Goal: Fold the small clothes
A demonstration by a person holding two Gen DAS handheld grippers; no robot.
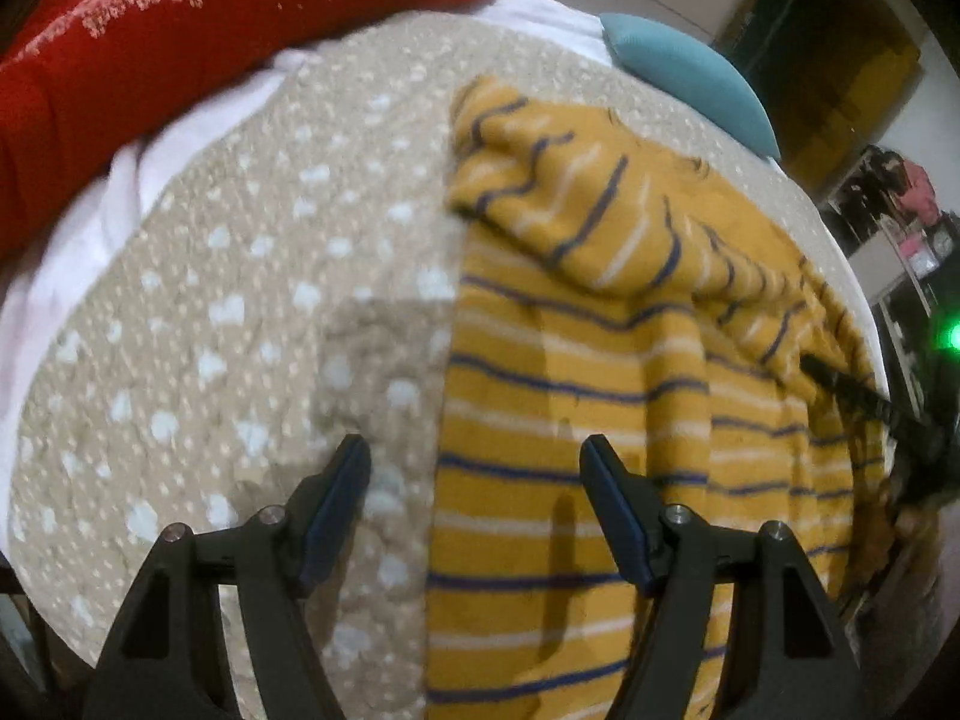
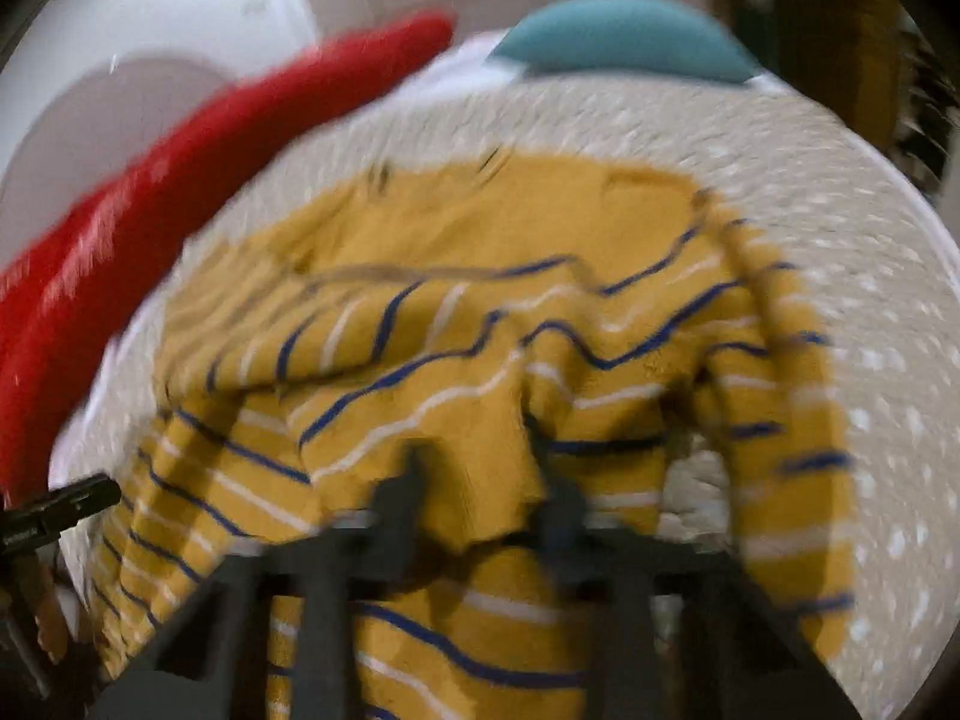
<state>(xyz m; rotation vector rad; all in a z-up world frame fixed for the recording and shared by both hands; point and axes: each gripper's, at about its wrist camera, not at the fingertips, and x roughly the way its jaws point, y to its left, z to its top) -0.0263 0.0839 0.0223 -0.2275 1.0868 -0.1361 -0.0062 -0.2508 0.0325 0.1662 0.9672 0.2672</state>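
A small mustard-yellow top (image 1: 600, 372) with blue and white stripes lies on a beige dotted bed cover (image 1: 240, 300). Its left sleeve is folded over the body. My left gripper (image 1: 474, 456) is open and empty, hovering over the garment's left edge. In the blurred right wrist view my right gripper (image 2: 480, 480) has its fingers around a raised fold of the same top (image 2: 480, 360), with fabric bunched between them. The right gripper also shows at the right edge of the left wrist view (image 1: 870, 402), on the garment's right side.
A red pillow (image 1: 180, 36) lies at the far left of the bed and a teal cushion (image 1: 690, 78) at the far edge. White sheet (image 1: 90, 228) shows around the cover. Dark furniture stands beyond the bed on the right.
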